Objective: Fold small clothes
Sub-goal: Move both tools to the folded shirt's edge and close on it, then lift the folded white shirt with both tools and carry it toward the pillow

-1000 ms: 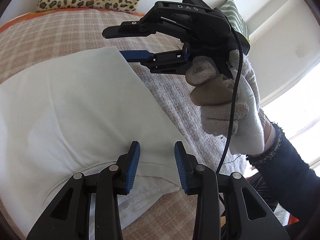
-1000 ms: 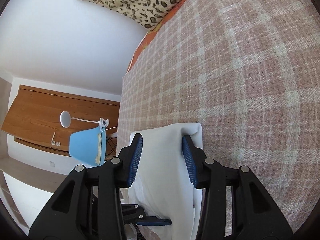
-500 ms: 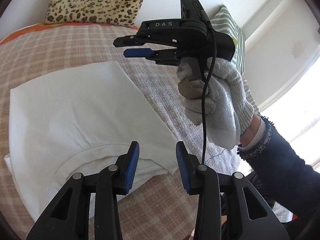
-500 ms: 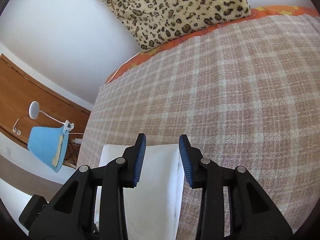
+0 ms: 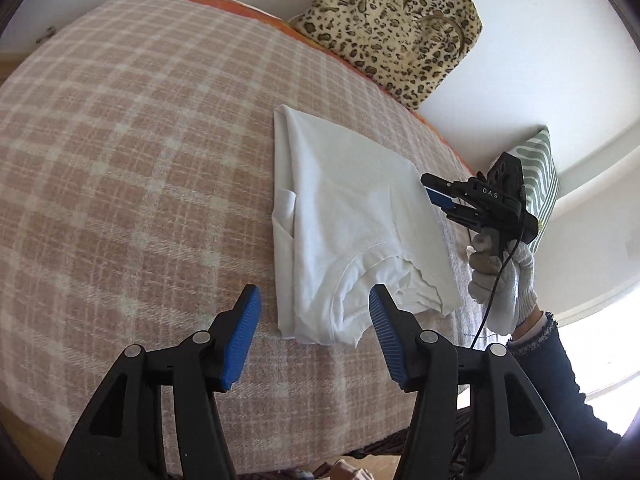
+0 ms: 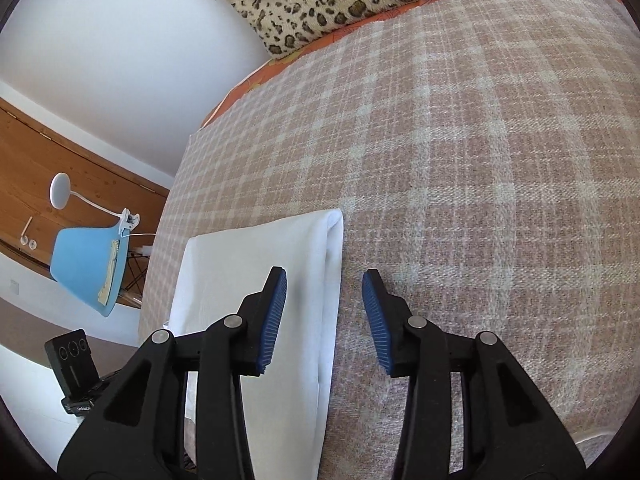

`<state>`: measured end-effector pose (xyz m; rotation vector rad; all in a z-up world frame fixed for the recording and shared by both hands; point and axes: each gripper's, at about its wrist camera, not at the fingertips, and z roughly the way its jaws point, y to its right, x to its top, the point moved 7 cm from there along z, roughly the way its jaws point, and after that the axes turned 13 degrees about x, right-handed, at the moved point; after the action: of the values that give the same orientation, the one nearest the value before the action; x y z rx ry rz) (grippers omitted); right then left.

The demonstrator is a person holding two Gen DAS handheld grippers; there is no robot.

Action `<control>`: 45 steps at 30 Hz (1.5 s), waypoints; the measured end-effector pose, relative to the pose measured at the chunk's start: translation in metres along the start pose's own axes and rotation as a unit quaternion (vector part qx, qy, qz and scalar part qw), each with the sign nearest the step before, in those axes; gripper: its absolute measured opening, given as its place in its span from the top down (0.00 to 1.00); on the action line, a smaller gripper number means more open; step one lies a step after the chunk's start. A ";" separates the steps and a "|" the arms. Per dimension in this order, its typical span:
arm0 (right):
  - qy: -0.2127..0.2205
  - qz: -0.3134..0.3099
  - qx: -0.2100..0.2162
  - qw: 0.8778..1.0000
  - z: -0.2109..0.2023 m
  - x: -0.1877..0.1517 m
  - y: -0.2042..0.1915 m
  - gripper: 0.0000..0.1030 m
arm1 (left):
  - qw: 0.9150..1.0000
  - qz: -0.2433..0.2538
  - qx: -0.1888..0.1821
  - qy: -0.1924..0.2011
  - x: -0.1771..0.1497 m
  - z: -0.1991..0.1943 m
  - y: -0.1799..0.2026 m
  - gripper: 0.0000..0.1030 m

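A white T-shirt (image 5: 352,220) lies folded into a rectangle on the plaid bed cover (image 5: 132,168), its collar end toward me. My left gripper (image 5: 314,336) is open and empty, above the cover just short of the collar end. The right gripper (image 5: 440,196) shows in the left wrist view, held by a gloved hand at the shirt's right edge. In the right wrist view my right gripper (image 6: 324,322) is open and empty over the folded edge of the shirt (image 6: 256,280).
A leopard-print pillow (image 5: 396,28) and a green striped pillow (image 5: 540,184) lie at the head of the bed. A blue chair (image 6: 88,264), a white lamp (image 6: 64,192) and a wooden door (image 6: 48,172) stand beside the bed. The left gripper's body (image 6: 76,368) shows at lower left.
Both grippers have pulled back and up from the shirt and opened wider. The shirt now lies flat and folded, farther from both cameras.
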<state>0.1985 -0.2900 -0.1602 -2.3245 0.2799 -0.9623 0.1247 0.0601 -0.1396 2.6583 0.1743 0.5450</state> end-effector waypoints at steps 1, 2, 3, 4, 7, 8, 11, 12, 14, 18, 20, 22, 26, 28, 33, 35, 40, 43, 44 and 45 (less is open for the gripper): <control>0.004 0.004 0.009 1.000 0.000 0.000 0.001 0.59 | 1.000 -0.008 -0.001 -0.006 -0.002 0.003 -0.004 0.46; 0.007 0.008 0.017 1.000 0.000 0.000 0.002 0.59 | 1.000 -0.013 -0.006 -0.012 -0.005 0.005 -0.006 0.46; 0.009 0.011 0.023 1.000 0.000 0.000 0.002 0.59 | 1.000 -0.019 -0.011 -0.018 -0.008 0.006 -0.007 0.46; 0.009 0.012 0.028 1.000 0.001 0.000 0.002 0.59 | 0.999 -0.025 -0.017 -0.025 -0.010 0.009 -0.009 0.46; 0.006 0.004 0.037 0.999 0.002 -0.001 0.000 0.58 | 0.998 -0.043 -0.033 -0.038 -0.010 0.014 -0.011 0.46; 0.003 0.003 0.043 0.999 0.003 -0.002 -0.001 0.58 | 0.997 -0.048 -0.039 -0.041 -0.012 0.014 -0.011 0.46; 0.002 0.003 0.055 0.998 0.005 -0.003 -0.002 0.58 | 0.996 -0.053 -0.053 -0.042 -0.010 0.016 -0.008 0.46; 0.000 0.004 0.063 0.998 0.006 -0.003 -0.002 0.58 | 0.996 -0.052 -0.059 -0.045 -0.012 0.016 -0.006 0.46; -0.003 0.010 0.078 0.997 0.010 -0.003 -0.003 0.58 | 0.995 -0.049 -0.074 -0.051 -0.014 0.019 0.000 0.46; -0.010 0.011 0.094 0.995 0.017 0.001 -0.006 0.58 | 0.994 -0.029 -0.085 -0.056 -0.015 0.024 0.013 0.46; -0.014 0.010 0.098 0.995 0.021 0.002 -0.008 0.58 | 0.994 -0.035 -0.093 -0.052 -0.013 0.026 0.014 0.46; -0.015 0.010 0.103 0.994 0.024 0.003 -0.010 0.58 | 0.992 -0.048 -0.107 -0.056 -0.013 0.028 0.014 0.46; -0.013 0.008 0.109 0.994 0.029 0.004 -0.013 0.58 | 0.991 -0.044 -0.110 -0.054 -0.014 0.028 0.017 0.46; -0.012 0.008 0.112 0.994 0.030 0.006 -0.014 0.58 | 0.992 -0.038 -0.106 -0.050 -0.015 0.028 0.020 0.48; -0.011 -0.001 0.108 0.994 0.036 0.006 -0.020 0.58 | 0.997 -0.016 -0.065 -0.041 -0.016 0.030 0.024 0.70; -0.010 -0.008 0.097 0.995 0.038 0.005 -0.025 0.61 | 0.998 -0.012 -0.044 -0.035 -0.016 0.032 0.023 0.82; -0.013 -0.029 0.044 0.999 0.041 0.002 -0.030 0.83 | 0.999 0.048 0.018 -0.004 -0.019 0.029 0.031 0.87; -0.013 -0.044 0.014 0.999 0.042 0.000 -0.038 0.88 | 0.996 0.079 0.047 0.014 -0.020 0.027 0.035 0.88; -0.012 -0.051 0.003 0.999 0.044 -0.001 -0.042 0.88 | 0.994 0.090 0.057 0.020 -0.021 0.027 0.036 0.88; -0.012 -0.058 -0.009 0.998 0.045 -0.001 -0.046 0.89 | 0.992 0.102 0.067 0.027 -0.022 0.026 0.038 0.89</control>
<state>0.2274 -0.2325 -0.1578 -2.3888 0.1445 -0.9910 0.1168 0.0116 -0.1530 2.8123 -0.0472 0.6914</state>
